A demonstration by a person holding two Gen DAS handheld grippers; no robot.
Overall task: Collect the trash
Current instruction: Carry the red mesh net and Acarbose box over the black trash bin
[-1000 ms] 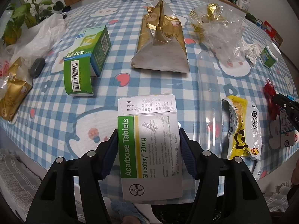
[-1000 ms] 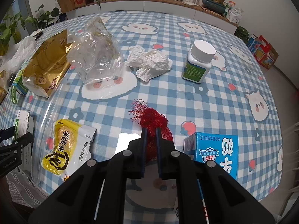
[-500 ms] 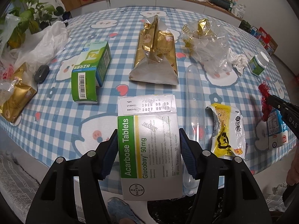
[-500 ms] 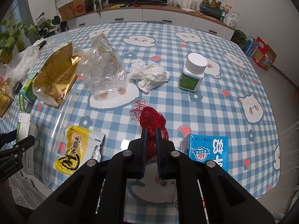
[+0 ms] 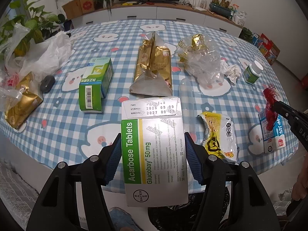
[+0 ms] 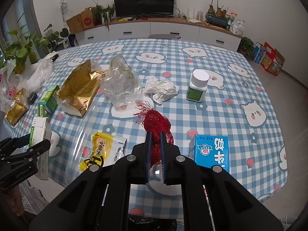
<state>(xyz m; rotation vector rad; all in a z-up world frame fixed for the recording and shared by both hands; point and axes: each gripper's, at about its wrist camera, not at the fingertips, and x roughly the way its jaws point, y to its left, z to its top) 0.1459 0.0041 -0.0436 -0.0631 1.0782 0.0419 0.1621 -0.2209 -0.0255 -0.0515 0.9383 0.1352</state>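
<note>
A: Left gripper (image 5: 153,150), what's in it?

B: A flat cardboard tablet box (image 5: 154,152), white with a green band, glossy face. The blue ribbed pads press its two long edges, so the jaws are clamped on it. It hangs over the near edge of the table (image 5: 57,130).

A: And the right gripper (image 6: 155,148)?

B: Jaws pinched nearly together on a red mesh net (image 6: 156,123), a soft bunched knot with frayed strands splaying past the fingertips. It is held above the table, just left of the blue milk carton (image 6: 211,150).

A: Table surface?

B: Blue and white checked cloth printed with round cartoon faces. Taking the milk carton as marker: to its left, beyond the net, lies a crinkled yellow and white plastic packet (image 6: 104,152), flat. Farther back and left, a crumpled white tissue (image 6: 161,89), then a clear, creased plastic bag (image 6: 123,84), then a shiny gold foil bag (image 6: 82,90), puffed and folded.

A: Anything rigid?

B: A white pill bottle (image 6: 198,85) with a round cap and green label, upright, behind the carton. A green and white cardboard box (image 5: 96,84) lies on its side far left of it.
</note>
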